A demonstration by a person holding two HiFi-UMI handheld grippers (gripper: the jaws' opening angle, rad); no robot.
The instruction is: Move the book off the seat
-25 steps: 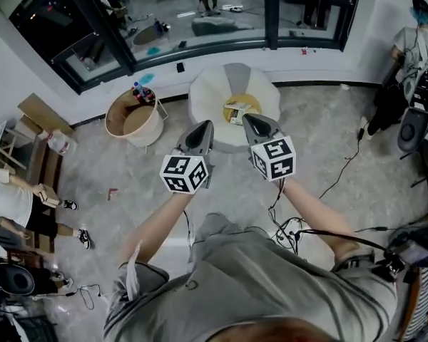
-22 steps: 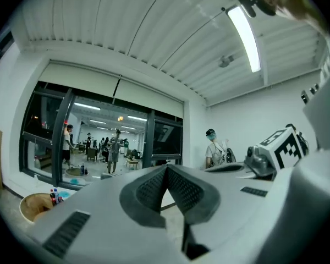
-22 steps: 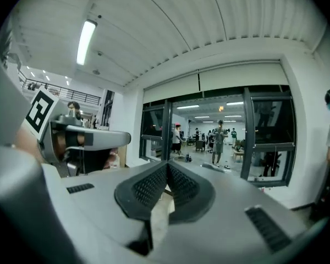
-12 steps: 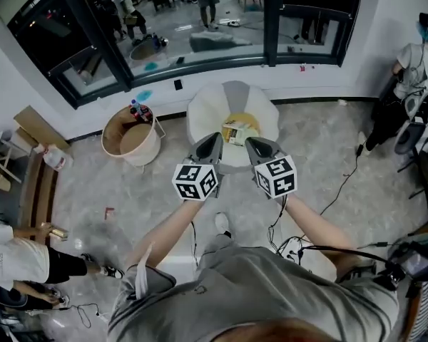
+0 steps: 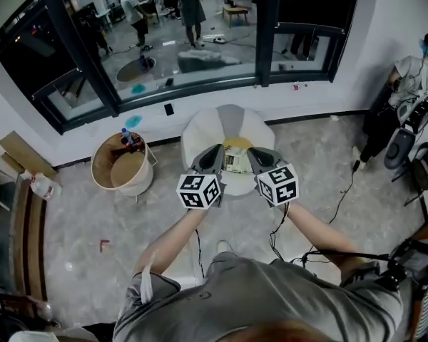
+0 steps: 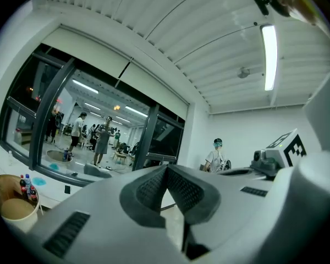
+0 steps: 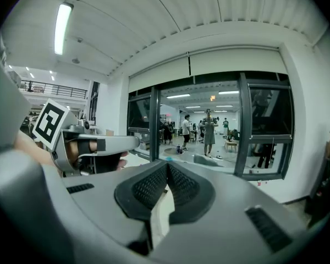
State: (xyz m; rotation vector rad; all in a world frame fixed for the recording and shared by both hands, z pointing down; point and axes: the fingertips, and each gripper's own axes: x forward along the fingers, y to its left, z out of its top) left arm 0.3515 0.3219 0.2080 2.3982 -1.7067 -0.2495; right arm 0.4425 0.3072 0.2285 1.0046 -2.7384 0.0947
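Near: your left gripper [image 5: 215, 150] and right gripper [image 5: 252, 152] sit side by side, apart from each other. Both have their jaws clenched pad to pad, with nothing between them. Dark ribbed pads, pale grey shells.

Book [image 5: 237, 162]: lies flat on the seat [image 5: 200, 130], near its yellow centre [image 5: 239, 143]. From your head view it sits between the two gripper tips; whether either touches it can't be told.

Tub [image 5: 100, 180]: left of the seat and apart from it. Round, with a pale wood-coloured wall. It holds a few bottles [image 5: 127, 138] at its far side and a flat tan round surface inside.

Floor [image 5: 78, 226]: grey mottled stone look, slightly glossy. Black cables [image 5: 339, 180] trail across it on your right.

Seat: round, white and soft-looking, in petal-like segments with a grey panel at the far side.

Far: low white wall, then a dark-framed window [image 5: 260, 20] with people standing beyond the glass. One person [image 5: 414, 66] is against the right wall. The ceiling is white and ribbed, with a strip light [image 6: 269, 56]
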